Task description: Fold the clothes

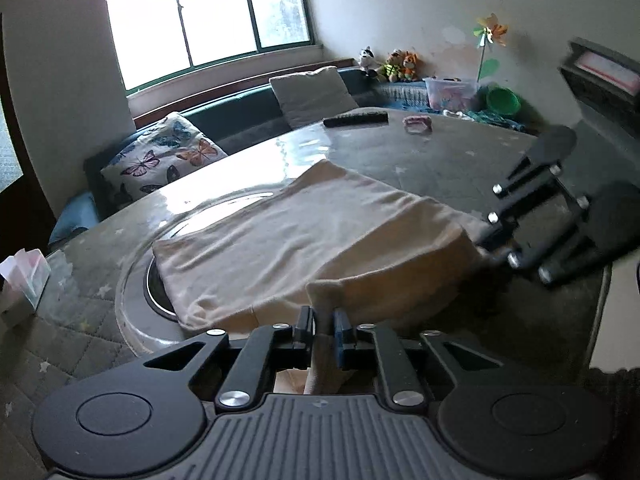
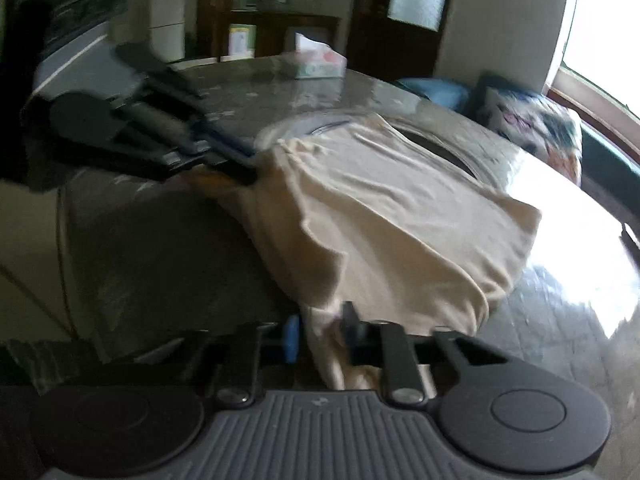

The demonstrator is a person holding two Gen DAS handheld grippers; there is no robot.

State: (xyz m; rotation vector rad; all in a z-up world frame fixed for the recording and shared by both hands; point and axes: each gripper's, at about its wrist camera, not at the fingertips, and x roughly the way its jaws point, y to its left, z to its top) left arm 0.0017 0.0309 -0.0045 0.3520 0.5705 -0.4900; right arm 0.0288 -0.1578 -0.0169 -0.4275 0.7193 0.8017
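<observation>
Cream garment half-lifted off the round table

The cream garment – soft, creased, doubled over – lies across the table centre; the left gripper and right gripper each pinch a near-edge corner, raised off the table.

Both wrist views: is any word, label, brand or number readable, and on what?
None can be read.
Tissue box: printed pattern, blurred.
Green-edged box on the far shelf: label too small.
Grey base of the left tool: tiny round emblem, unreadable.
Cream garment: plain.
</observation>
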